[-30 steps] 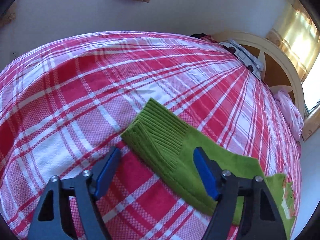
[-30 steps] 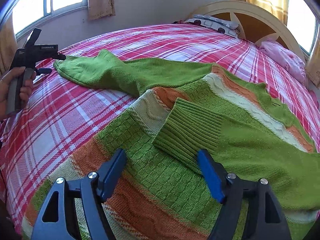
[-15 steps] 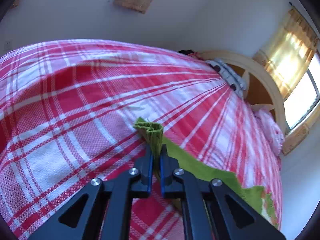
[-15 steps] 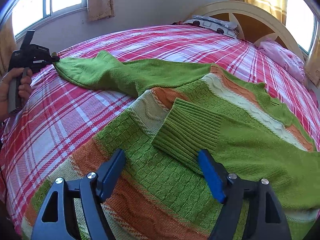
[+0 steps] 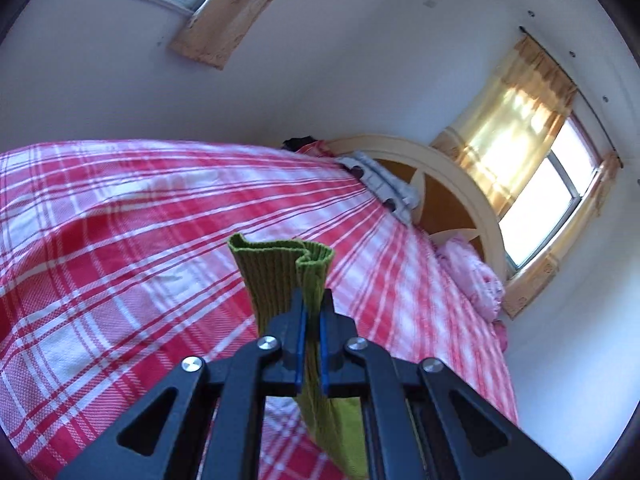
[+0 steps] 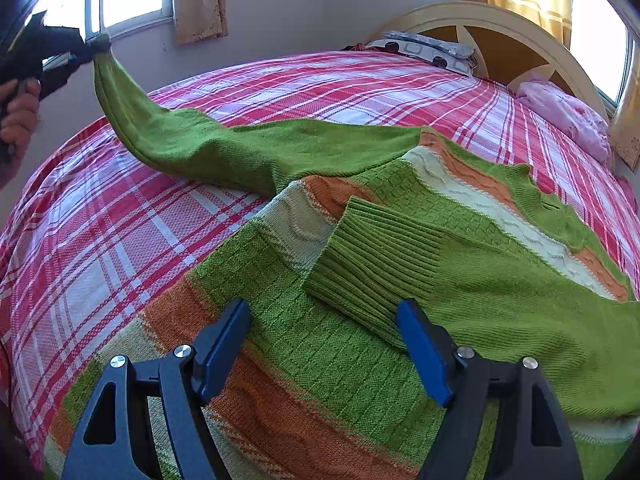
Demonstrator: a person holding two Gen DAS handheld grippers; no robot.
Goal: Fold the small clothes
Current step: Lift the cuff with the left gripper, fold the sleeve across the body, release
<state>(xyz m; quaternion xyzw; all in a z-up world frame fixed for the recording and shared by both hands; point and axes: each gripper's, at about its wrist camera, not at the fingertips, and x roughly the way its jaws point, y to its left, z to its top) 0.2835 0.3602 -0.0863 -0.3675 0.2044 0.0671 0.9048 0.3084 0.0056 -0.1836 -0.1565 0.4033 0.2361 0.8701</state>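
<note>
The left tongs (image 5: 311,320) are pinched on the ribbed cuff (image 5: 280,268) of the green sweater's far sleeve (image 6: 224,148), held above the plaid bedspread (image 6: 120,232); the sweater (image 6: 400,280) lies spread on the bed, its other sleeve (image 6: 380,272) already folded across the body; the right tongs (image 6: 324,340) hover spread above it, holding nothing. The step in hand is likely the second sleeve fold; next, carry the cuff across the body and release it flat.

No legible text anywhere.
</note>
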